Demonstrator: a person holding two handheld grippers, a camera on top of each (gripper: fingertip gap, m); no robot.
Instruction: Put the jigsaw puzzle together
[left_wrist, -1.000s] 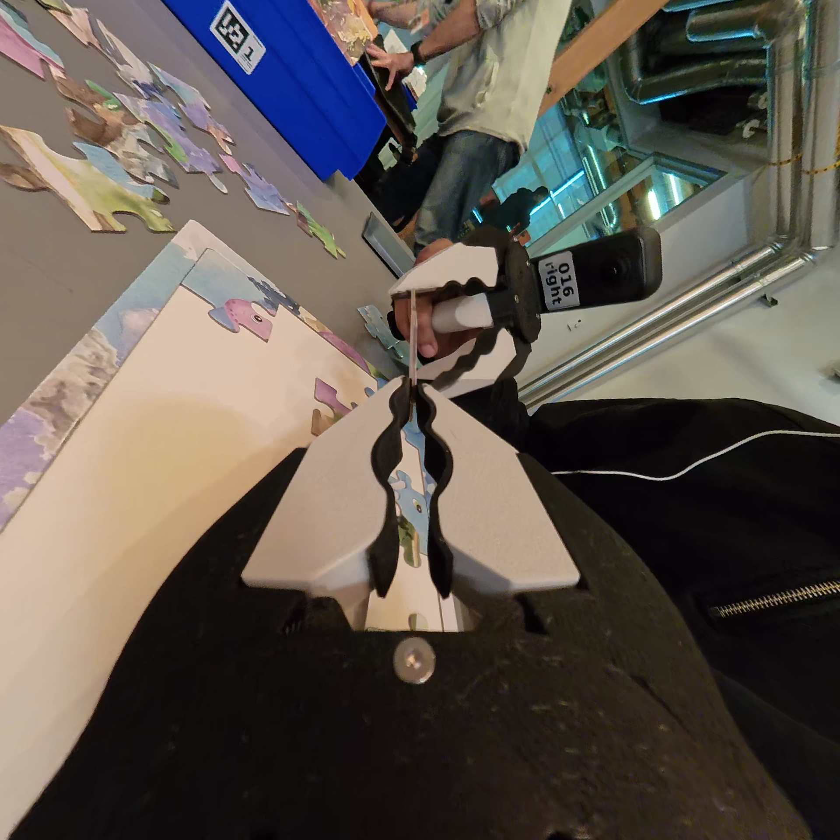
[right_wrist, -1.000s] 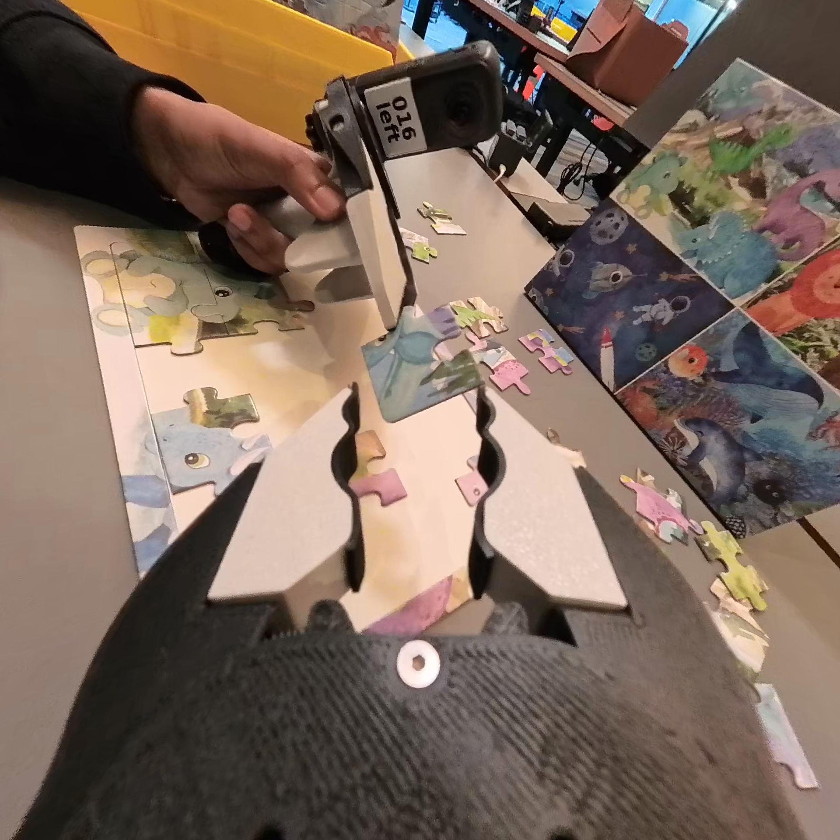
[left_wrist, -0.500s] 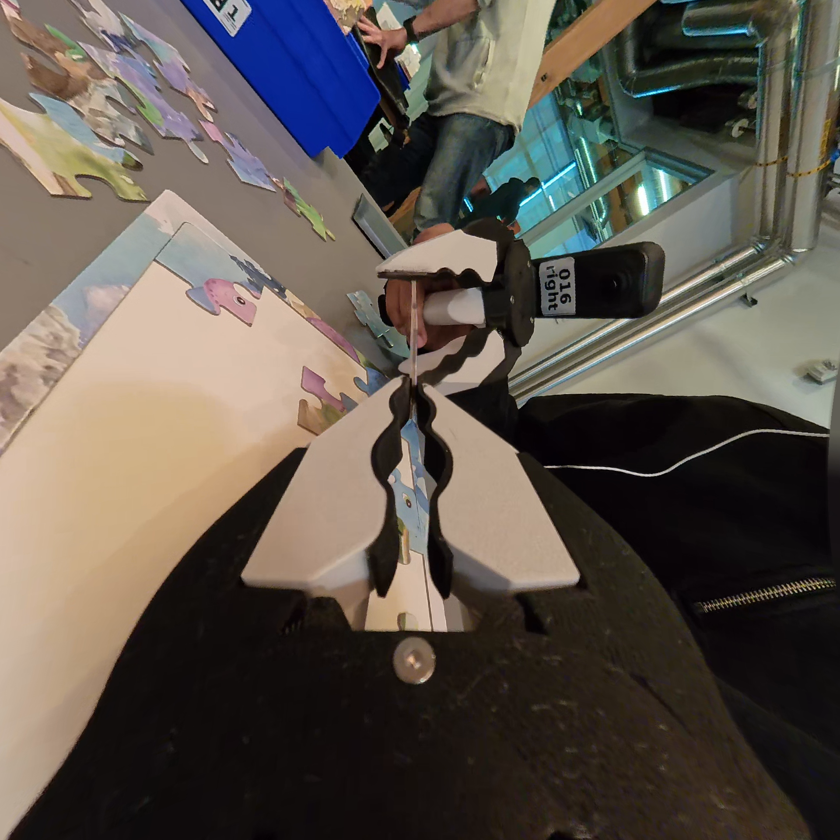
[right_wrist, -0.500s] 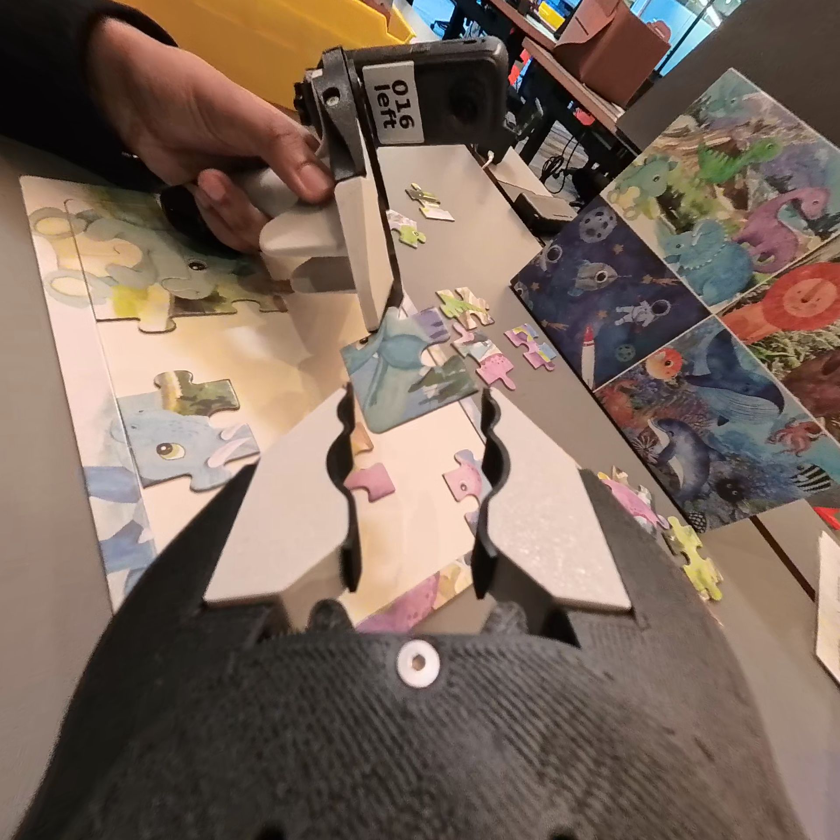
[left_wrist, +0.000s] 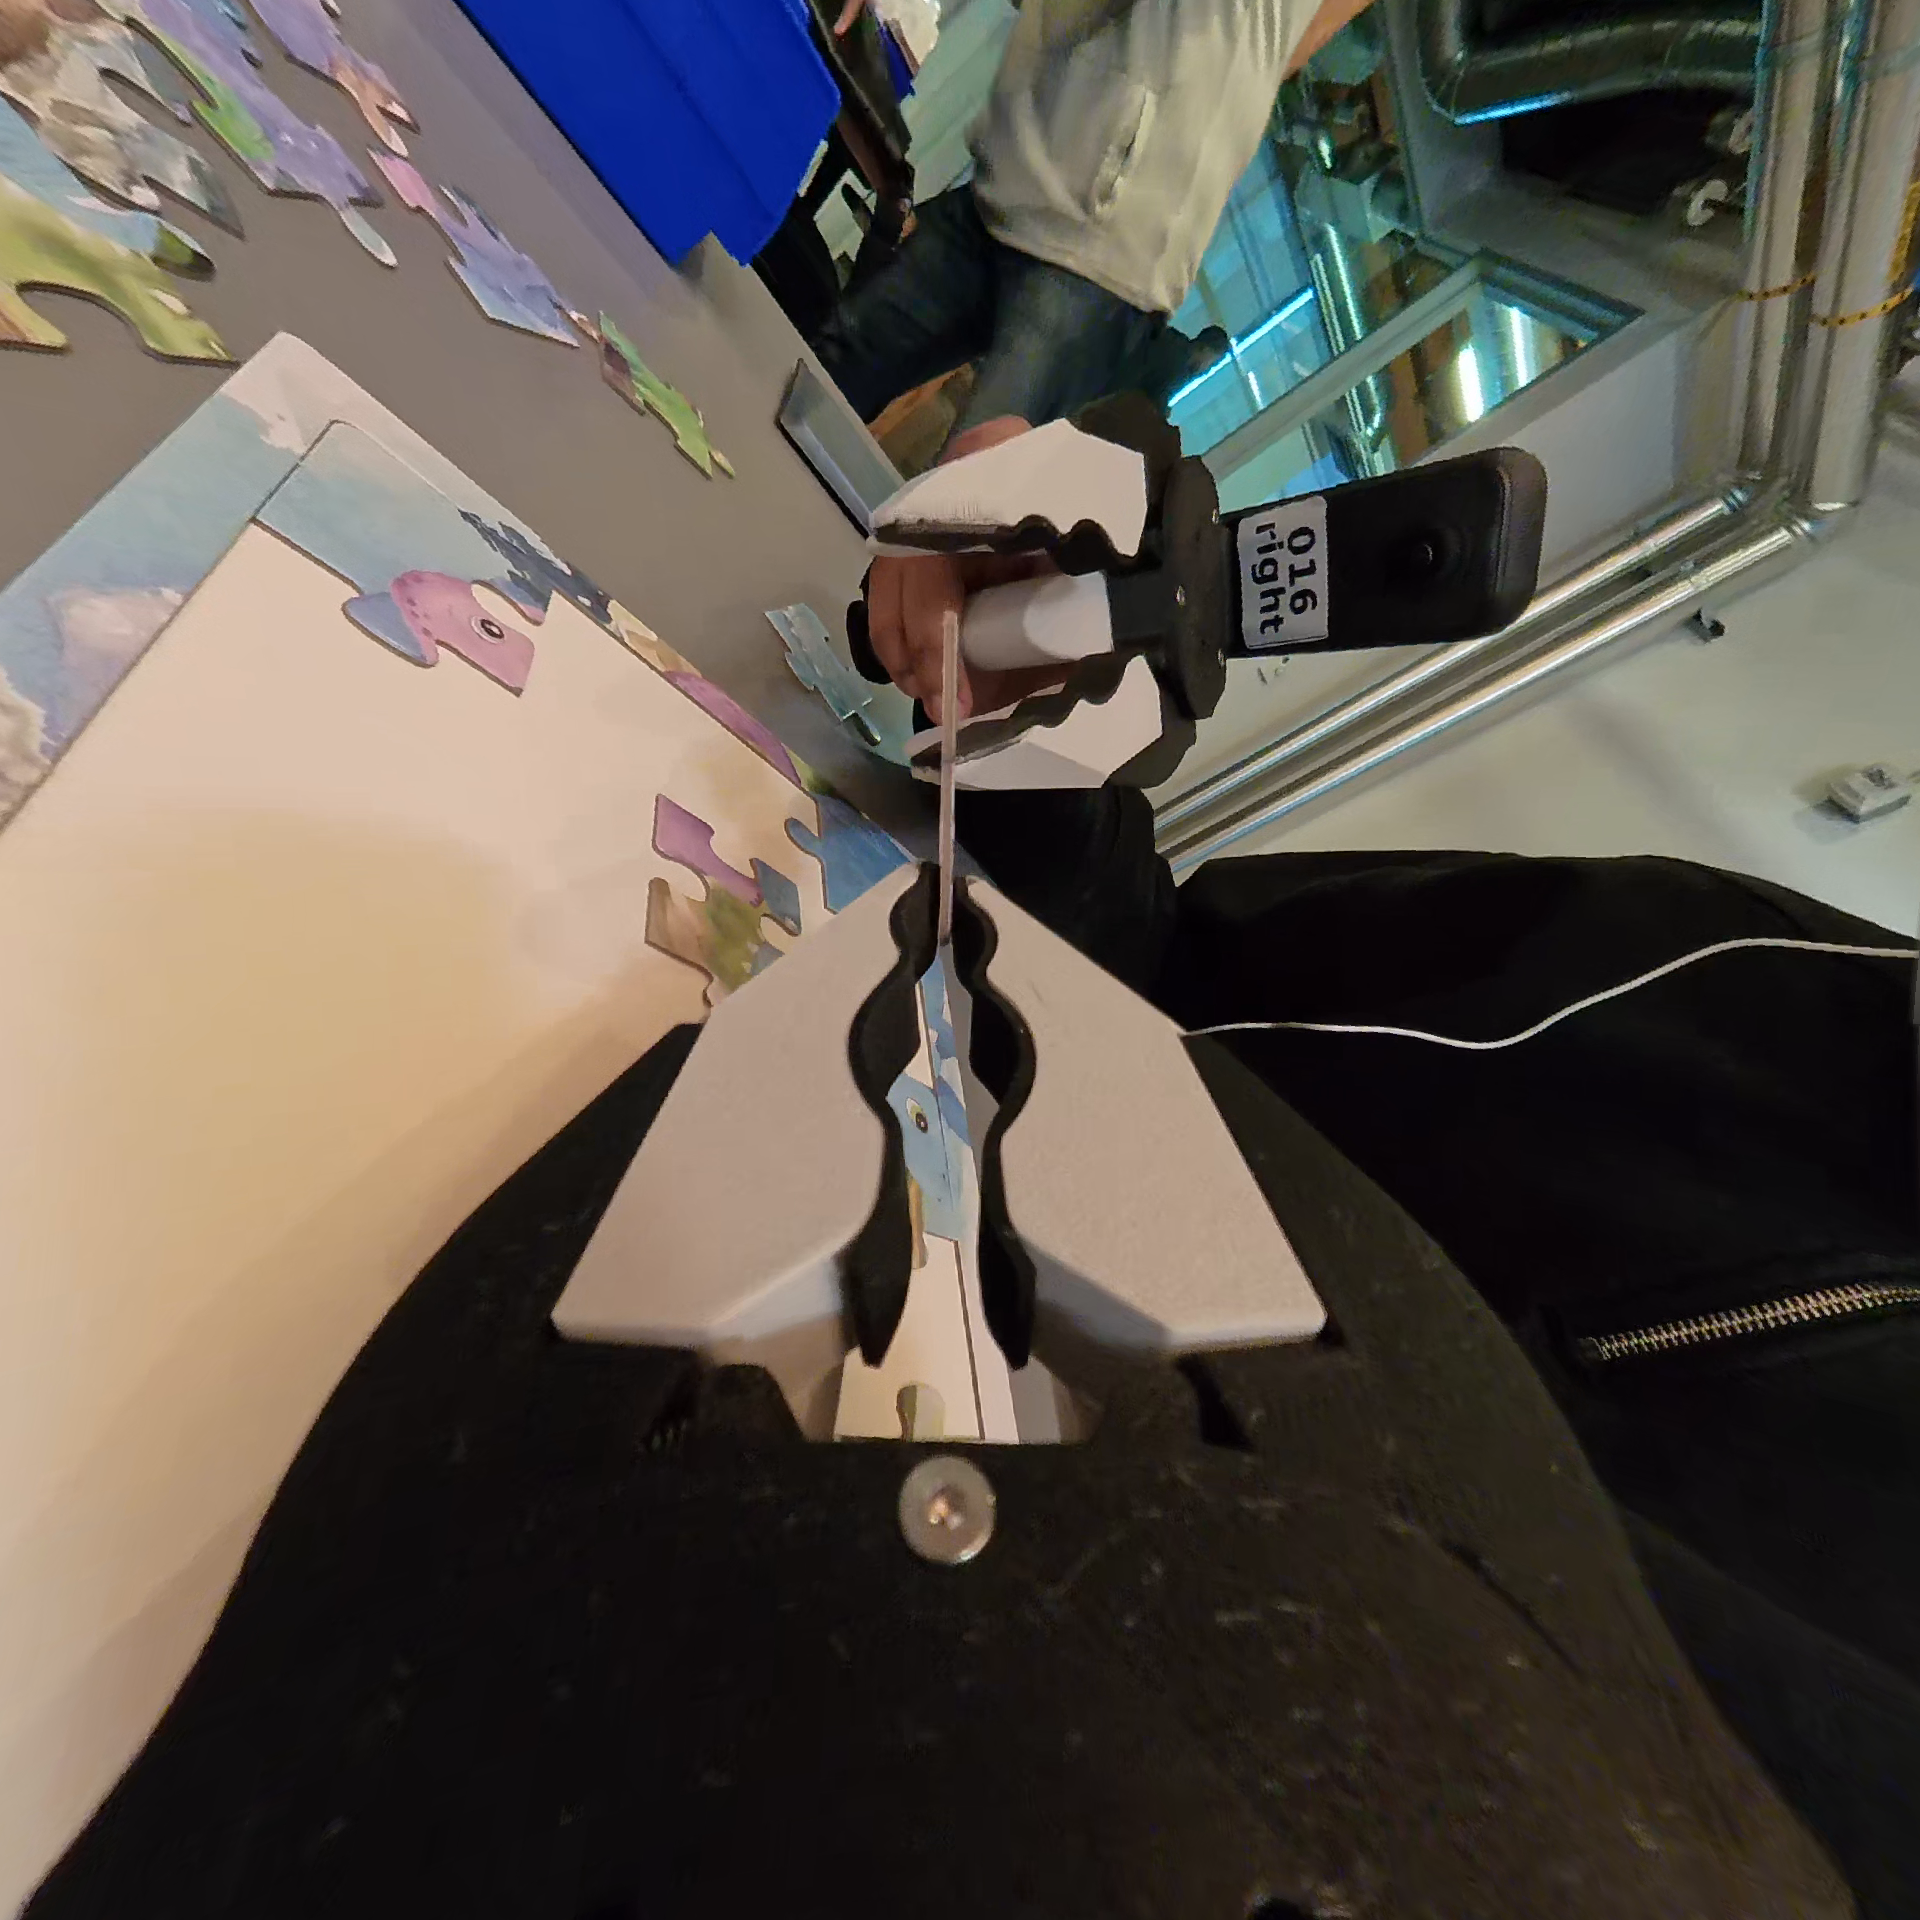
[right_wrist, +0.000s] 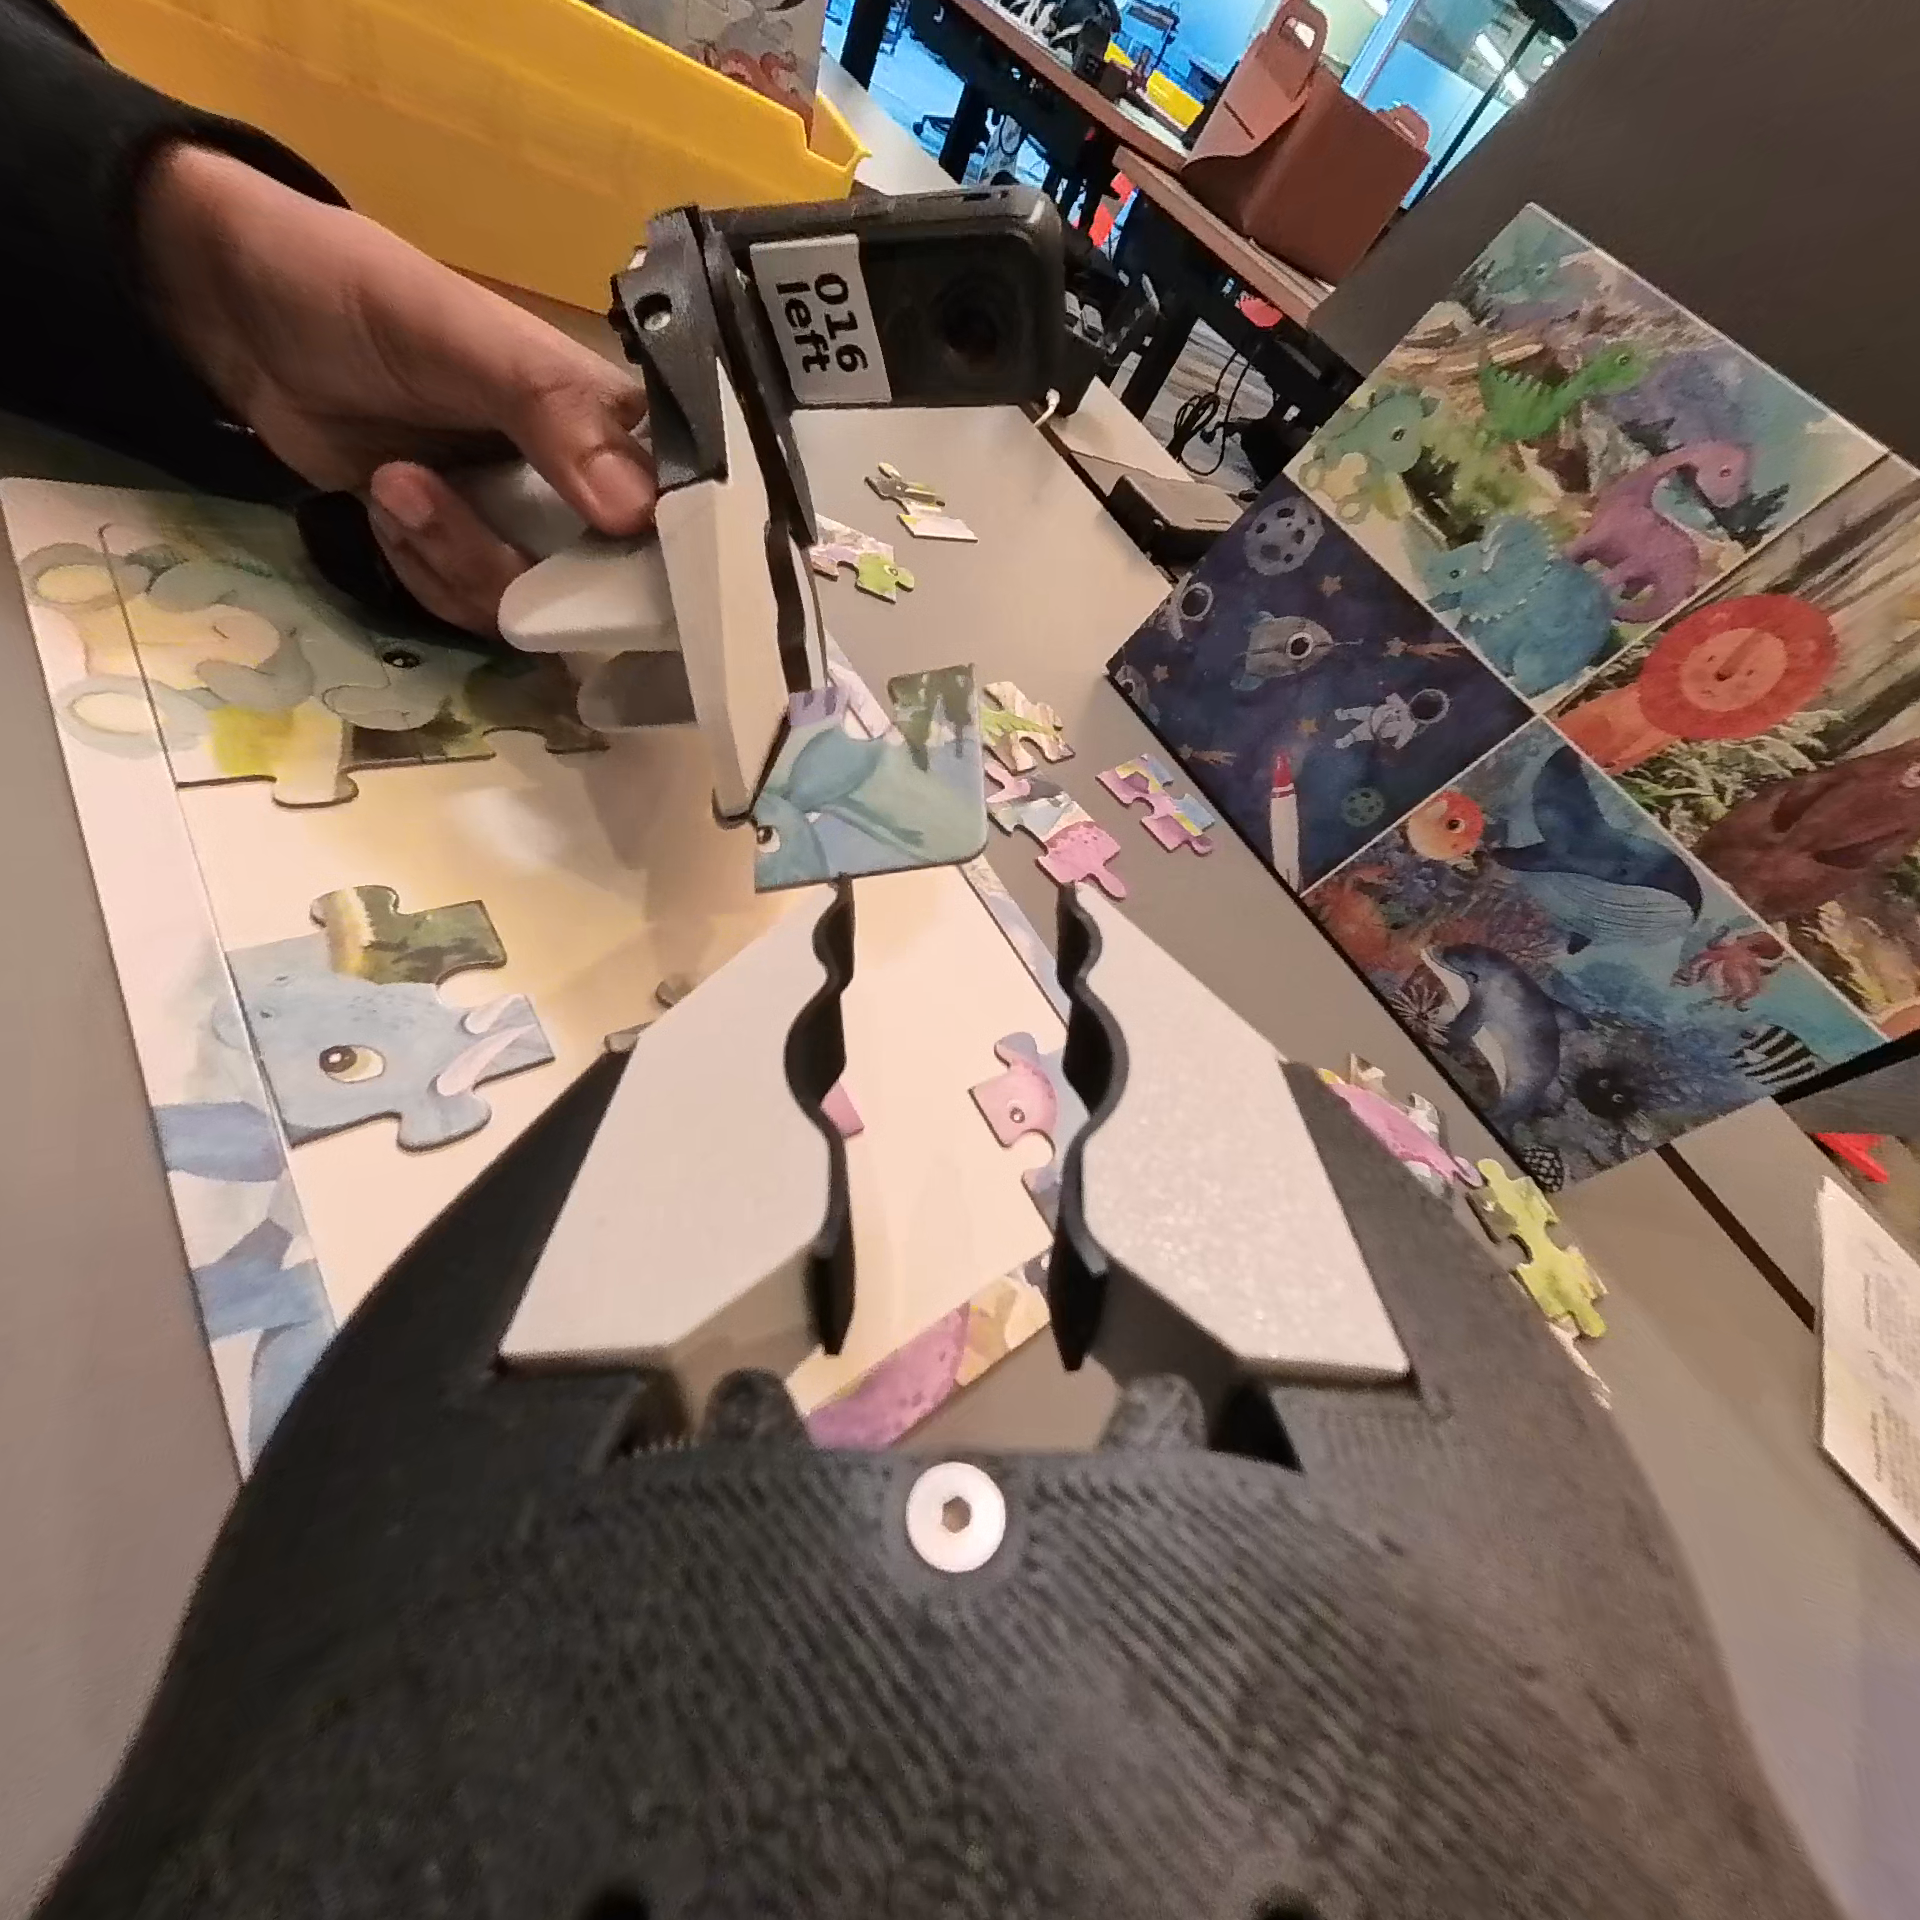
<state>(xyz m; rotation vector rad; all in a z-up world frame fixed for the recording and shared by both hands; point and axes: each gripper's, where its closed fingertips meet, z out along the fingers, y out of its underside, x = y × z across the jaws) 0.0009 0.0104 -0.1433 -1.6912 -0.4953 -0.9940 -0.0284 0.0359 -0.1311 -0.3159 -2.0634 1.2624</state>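
My left gripper (left_wrist: 940, 896) is shut on a blue-green puzzle piece (left_wrist: 947, 779), which shows edge-on in its own view. In the right wrist view the left gripper (right_wrist: 774, 758) holds this piece (right_wrist: 883, 800) by its left edge, tilted, above the cream puzzle board (right_wrist: 499, 831). My right gripper (right_wrist: 956, 899) is open and empty, its fingertips just below and in front of the held piece. It also shows open in the left wrist view (left_wrist: 987, 644). A blue dinosaur piece (right_wrist: 384, 1049) and a joined pale group (right_wrist: 312, 675) lie on the board.
Loose pieces (right_wrist: 1070, 821) lie on the grey table right of the board, and more (left_wrist: 312, 145) near a blue bin (left_wrist: 665, 114). A picture sheet (right_wrist: 1558, 779) stands at the right, a yellow bin (right_wrist: 468, 114) behind. A person (left_wrist: 1091, 156) stands beyond the table. Across from one pair of fingers to the other is roughly 5 cm.
My right gripper has moved in towards the held piece, which now sits just at its fingertips. The left gripper has stayed shut on the piece and turned it slightly.
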